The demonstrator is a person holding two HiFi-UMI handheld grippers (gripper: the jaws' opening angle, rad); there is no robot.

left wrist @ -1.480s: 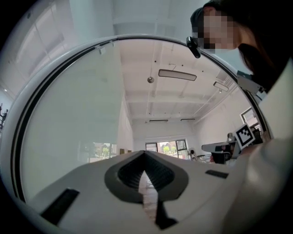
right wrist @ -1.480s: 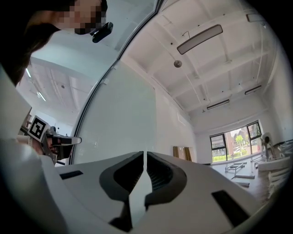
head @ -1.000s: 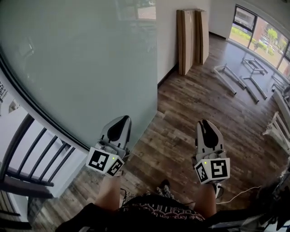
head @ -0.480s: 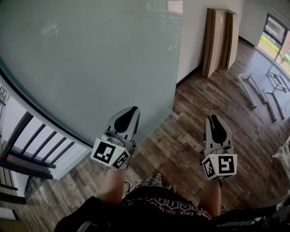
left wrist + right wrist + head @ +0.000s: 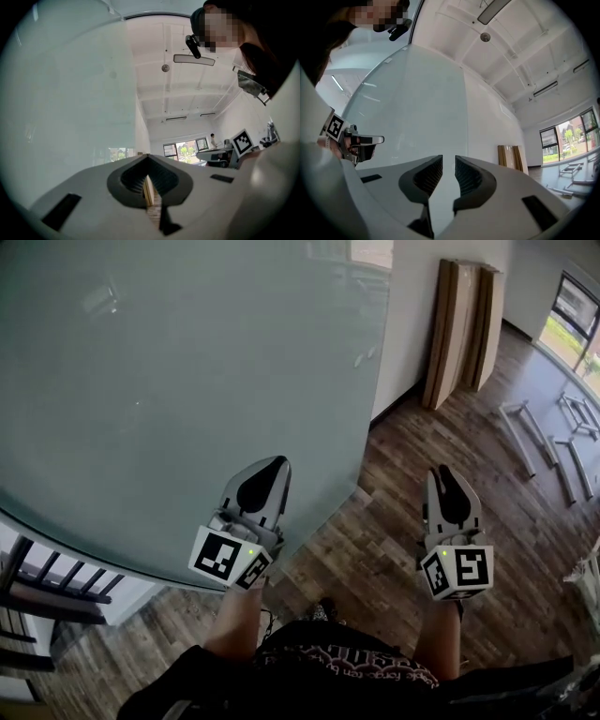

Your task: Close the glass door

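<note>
The frosted glass door point(image 5: 187, 381) fills the left and middle of the head view, and its free vertical edge point(image 5: 373, 418) stands near a white wall. My left gripper point(image 5: 274, 465) is held level in front of the door's lower part, close to the pane; whether it touches, I cannot tell. Its jaws are shut with nothing in them point(image 5: 148, 157). My right gripper point(image 5: 439, 471) hangs over the wood floor to the right of the door's edge. Its jaws are opening, with a narrow empty gap between them point(image 5: 448, 161). The right gripper view also shows the pane point(image 5: 417, 122).
Tall wooden boards point(image 5: 464, 329) lean on the white wall point(image 5: 408, 315) at the back. Metal frame parts point(image 5: 548, 442) lie on the wood floor at right. A dark railing point(image 5: 42, 592) shows under the door's lower left edge.
The glass door now fills more of the head view and covers most of the railing at left. Both grippers have travelled sideways along the door, staying level.
</note>
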